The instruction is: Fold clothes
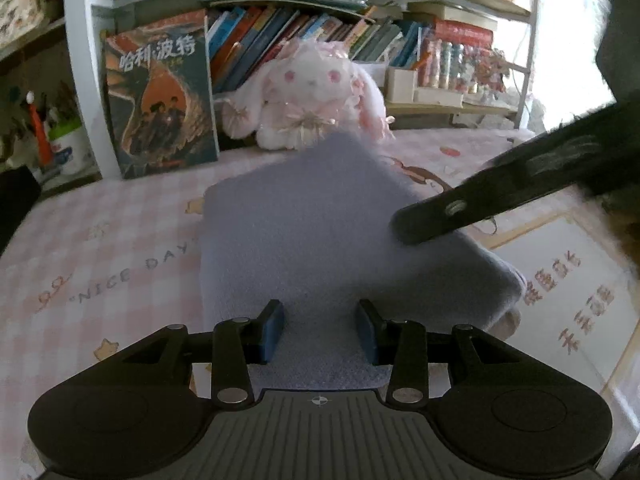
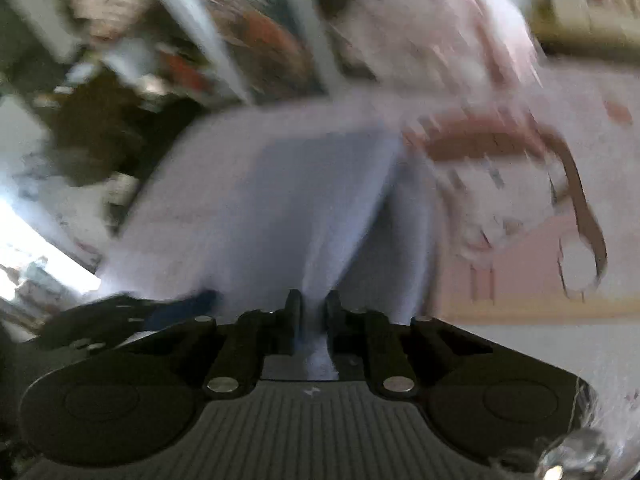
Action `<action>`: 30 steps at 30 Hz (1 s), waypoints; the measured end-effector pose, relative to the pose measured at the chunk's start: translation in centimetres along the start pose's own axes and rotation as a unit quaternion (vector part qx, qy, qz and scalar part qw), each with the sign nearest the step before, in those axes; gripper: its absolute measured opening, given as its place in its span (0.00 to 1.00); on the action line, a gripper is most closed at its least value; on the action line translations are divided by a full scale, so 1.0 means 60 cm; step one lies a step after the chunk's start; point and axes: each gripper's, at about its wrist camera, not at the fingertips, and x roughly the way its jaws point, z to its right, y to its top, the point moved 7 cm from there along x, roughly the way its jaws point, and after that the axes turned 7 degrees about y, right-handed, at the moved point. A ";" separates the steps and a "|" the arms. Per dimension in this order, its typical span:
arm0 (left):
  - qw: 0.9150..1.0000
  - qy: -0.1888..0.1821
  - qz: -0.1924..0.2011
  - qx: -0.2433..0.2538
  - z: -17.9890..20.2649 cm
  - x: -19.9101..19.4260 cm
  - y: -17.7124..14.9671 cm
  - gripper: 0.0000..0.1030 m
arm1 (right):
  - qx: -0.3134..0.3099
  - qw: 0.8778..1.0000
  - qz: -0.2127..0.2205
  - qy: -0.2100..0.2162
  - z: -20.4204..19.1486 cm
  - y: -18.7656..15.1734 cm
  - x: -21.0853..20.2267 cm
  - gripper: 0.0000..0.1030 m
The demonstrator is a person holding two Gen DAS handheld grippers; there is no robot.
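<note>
My right gripper (image 2: pixel 313 312) has its fingers clamped on a pinch of the grey garment (image 1: pixel 320 232), lifting a fold. My left gripper (image 1: pixel 320 330) straddles the near edge, fingers apart, apparently steadying the folded bundle on the pink checked desk (image 1: pixel 100 248). The plush rabbit (image 1: pixel 308 96) and upright book (image 1: pixel 160 100) crowd the far side.
</note>
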 end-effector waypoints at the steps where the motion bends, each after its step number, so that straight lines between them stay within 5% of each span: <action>1: 1.000 -0.003 -0.004 -0.006 0.000 0.002 0.000 0.39 | -0.008 1.000 0.001 -0.005 -0.001 -0.003 -0.004 0.10; 4: 1.000 -0.008 -0.005 0.004 0.008 0.003 -0.002 0.38 | -0.008 0.998 -0.021 -0.062 0.023 -0.024 0.006 0.09; 8: 1.000 0.004 0.002 0.031 0.018 0.001 -0.007 0.40 | 0.069 0.995 -0.033 -0.058 0.077 -0.049 0.034 0.10; 18: 0.999 0.009 0.028 -0.040 -0.030 -0.046 0.018 0.48 | 0.014 0.997 -0.013 -0.075 0.045 -0.019 -0.008 0.18; 20: 0.998 0.010 0.027 -0.064 -0.052 -0.050 0.020 0.56 | 0.019 0.996 -0.003 -0.083 0.047 -0.018 -0.025 0.46; 23: 0.991 0.006 0.007 -0.133 -0.096 -0.038 0.015 0.68 | 0.043 0.994 0.004 -0.097 0.063 -0.019 -0.042 0.68; 26: 0.975 -0.031 -0.037 -0.219 -0.131 -0.004 0.003 0.71 | 0.081 0.991 -0.009 -0.103 0.089 -0.025 -0.039 0.74; 30: 0.962 -0.068 -0.076 -0.254 -0.137 0.043 -0.012 0.71 | 0.133 0.987 -0.034 -0.085 0.113 -0.035 -0.016 0.74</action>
